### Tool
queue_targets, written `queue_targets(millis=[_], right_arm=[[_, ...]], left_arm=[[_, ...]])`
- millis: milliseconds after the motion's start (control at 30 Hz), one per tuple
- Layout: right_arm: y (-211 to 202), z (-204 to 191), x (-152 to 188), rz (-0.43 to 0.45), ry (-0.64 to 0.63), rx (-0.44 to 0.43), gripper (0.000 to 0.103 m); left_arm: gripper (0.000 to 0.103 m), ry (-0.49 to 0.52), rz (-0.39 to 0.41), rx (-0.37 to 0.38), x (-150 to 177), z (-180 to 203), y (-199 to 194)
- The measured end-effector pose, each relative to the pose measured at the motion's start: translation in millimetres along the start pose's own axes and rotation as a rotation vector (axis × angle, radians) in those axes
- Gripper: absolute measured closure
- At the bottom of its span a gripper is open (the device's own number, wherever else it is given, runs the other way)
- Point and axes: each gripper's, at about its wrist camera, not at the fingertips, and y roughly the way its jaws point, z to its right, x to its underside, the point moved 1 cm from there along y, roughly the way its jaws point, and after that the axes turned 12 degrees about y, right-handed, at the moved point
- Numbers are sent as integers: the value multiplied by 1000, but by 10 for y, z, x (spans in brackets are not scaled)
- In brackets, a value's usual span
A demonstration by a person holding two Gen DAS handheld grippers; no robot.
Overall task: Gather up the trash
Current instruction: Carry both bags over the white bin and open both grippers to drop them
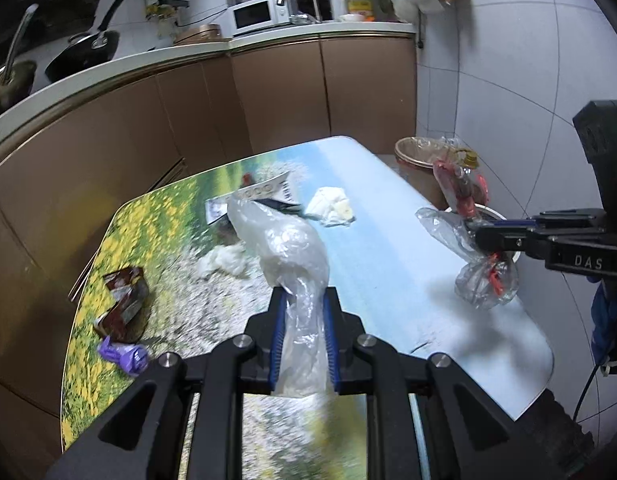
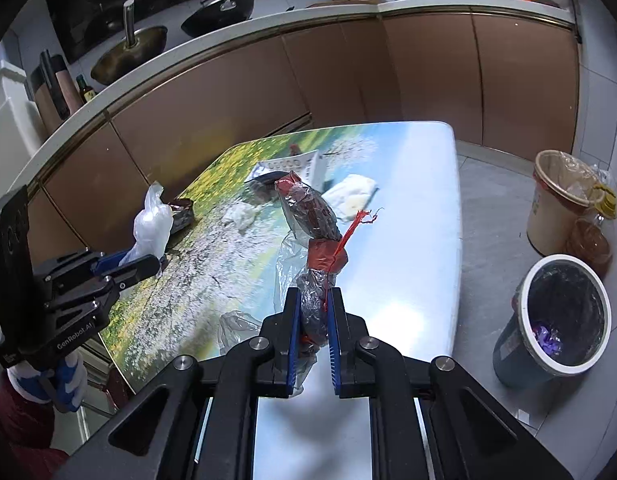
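A crumpled clear plastic bag (image 1: 286, 248) — milky, translucent, bunched into a twist — stands pinched between the blue pads of the left gripper (image 1: 304, 300) above the table (image 1: 388, 248). The right gripper (image 2: 313, 300) clamps a second clear wrapper (image 2: 314, 216) with dark red contents and a frayed red string. More litter lies on the flower-printed tabletop — a white wad (image 1: 332, 206), a brown packet (image 1: 124, 300). A grey bin (image 2: 556, 320) stands on the floor beside the table.

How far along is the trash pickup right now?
Done: a purple wrapper lies in the grey bin. In hand: the left claw grips a clear bag, the right claw a red-and-clear wrapper. Left on the table: brown packet, purple wrapper, tissues, papers.
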Motion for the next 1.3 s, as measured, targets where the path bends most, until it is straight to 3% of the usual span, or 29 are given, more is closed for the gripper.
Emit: queue_targets(millis=[333,767,1300], right_arm=[[-376,670,82,98,92,6,90],[-764,1617,292,196,269,81,90],[-696,2472,186,225,404,177,90]], left_arm=[[86,153,-6,25,-514,659,143],[86,352,9,134,-1041,1600,444],[86,460,-29,257,-1537,2353,1261]])
